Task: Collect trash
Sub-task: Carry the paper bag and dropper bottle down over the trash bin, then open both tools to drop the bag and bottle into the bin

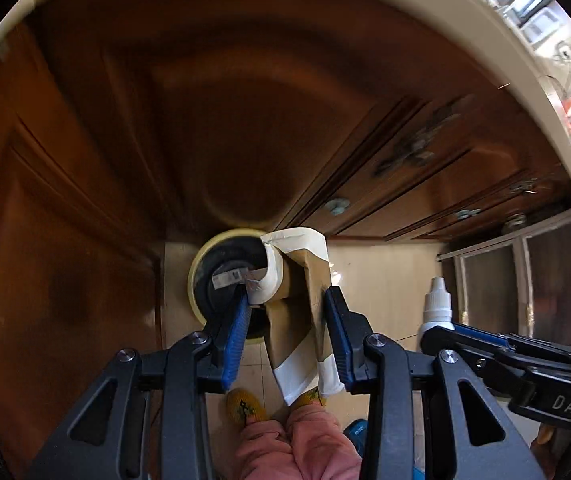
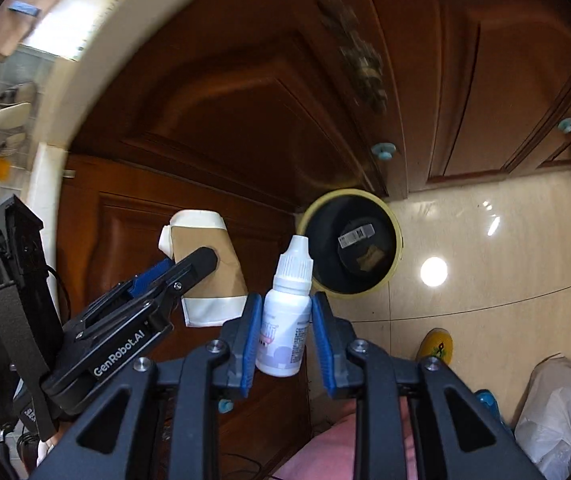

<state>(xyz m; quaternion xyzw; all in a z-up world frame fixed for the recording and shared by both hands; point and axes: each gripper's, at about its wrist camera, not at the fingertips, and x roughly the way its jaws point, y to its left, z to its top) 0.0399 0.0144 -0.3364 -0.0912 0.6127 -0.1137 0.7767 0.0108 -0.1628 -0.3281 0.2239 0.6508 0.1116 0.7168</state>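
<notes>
Two claws above the bin (image 2: pixel 351 242) rim, left claw (image 1: pixel 289 332) gripping paper cup (image 1: pixel 301 304), right claw (image 2: pixel 285 340) gripping dropper bottle (image 2: pixel 287 312)

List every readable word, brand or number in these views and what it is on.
"GenRobot.AI": on the left gripper body, right wrist view.
"DAS": on the right gripper body, left wrist view; cut off at the frame edge.
White dropper bottle label: too small to read.
Barcode sticker inside the trash bin: unreadable.

Black tongs (image 2: pixel 281 344), blue pads (image 2: pixel 248 344); pink trousers (image 1: pixel 297 444), seemingly.
</notes>
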